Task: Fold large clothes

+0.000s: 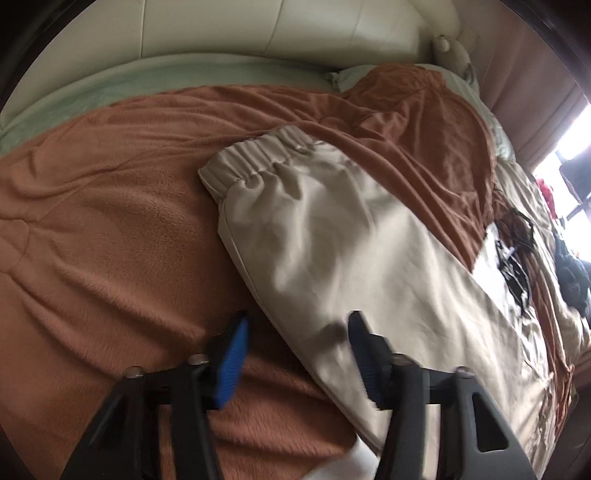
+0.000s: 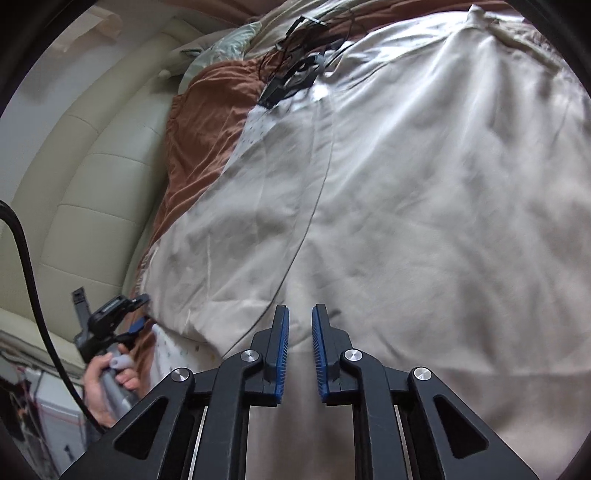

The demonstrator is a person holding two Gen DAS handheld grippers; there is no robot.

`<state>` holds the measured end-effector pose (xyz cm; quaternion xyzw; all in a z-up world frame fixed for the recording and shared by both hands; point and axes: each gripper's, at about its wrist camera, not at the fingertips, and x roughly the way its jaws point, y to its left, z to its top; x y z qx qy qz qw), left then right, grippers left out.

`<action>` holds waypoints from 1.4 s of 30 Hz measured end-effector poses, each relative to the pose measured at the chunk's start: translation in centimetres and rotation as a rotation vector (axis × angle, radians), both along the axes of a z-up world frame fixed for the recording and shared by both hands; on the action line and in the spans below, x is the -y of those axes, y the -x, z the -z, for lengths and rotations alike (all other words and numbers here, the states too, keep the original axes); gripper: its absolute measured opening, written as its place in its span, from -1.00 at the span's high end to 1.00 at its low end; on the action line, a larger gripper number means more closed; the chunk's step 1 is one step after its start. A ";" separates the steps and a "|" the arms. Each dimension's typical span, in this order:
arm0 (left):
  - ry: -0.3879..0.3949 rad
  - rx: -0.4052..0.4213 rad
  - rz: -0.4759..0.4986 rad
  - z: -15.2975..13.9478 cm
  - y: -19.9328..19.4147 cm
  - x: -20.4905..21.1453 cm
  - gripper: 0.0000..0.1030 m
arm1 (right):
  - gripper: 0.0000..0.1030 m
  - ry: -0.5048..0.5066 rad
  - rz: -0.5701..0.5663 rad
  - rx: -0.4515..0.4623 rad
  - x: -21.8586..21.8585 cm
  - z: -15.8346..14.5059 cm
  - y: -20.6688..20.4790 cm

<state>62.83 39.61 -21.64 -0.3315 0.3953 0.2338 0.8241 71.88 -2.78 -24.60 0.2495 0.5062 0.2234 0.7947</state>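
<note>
Beige trousers (image 1: pixel 332 236) with an elastic waistband (image 1: pixel 255 158) lie on a brown fleece blanket (image 1: pixel 110 240), running from the waistband down to the lower right. My left gripper (image 1: pixel 295 332) is open, its blue-padded fingers straddling the trousers' near edge. In the right wrist view the beige cloth (image 2: pixel 406 203) fills the scene. My right gripper (image 2: pixel 300 325) hovers over it with jaws slightly apart and nothing between them. The left gripper (image 2: pixel 138 310) shows at the lower left, held by a hand.
A cream padded headboard (image 1: pixel 221 29) runs behind the bed. Black cables and a dark device (image 2: pixel 295 74) lie on the bedding at the far end. A pale green pillow (image 1: pixel 92 96) and a beige duvet (image 1: pixel 524 332) border the blanket.
</note>
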 end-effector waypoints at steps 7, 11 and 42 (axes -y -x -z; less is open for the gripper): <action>-0.114 0.064 0.047 -2.9 -1.0 0.8 0.85 | 0.79 -0.074 -0.064 -0.040 -2.2 1.2 0.8; -0.154 0.169 0.100 -8.4 -0.5 2.2 0.87 | 0.82 -0.071 -0.093 -0.042 -3.7 1.9 1.2; -0.237 0.464 0.582 -30.8 1.9 29.4 0.94 | 0.26 0.032 0.167 0.088 16.9 -8.3 12.9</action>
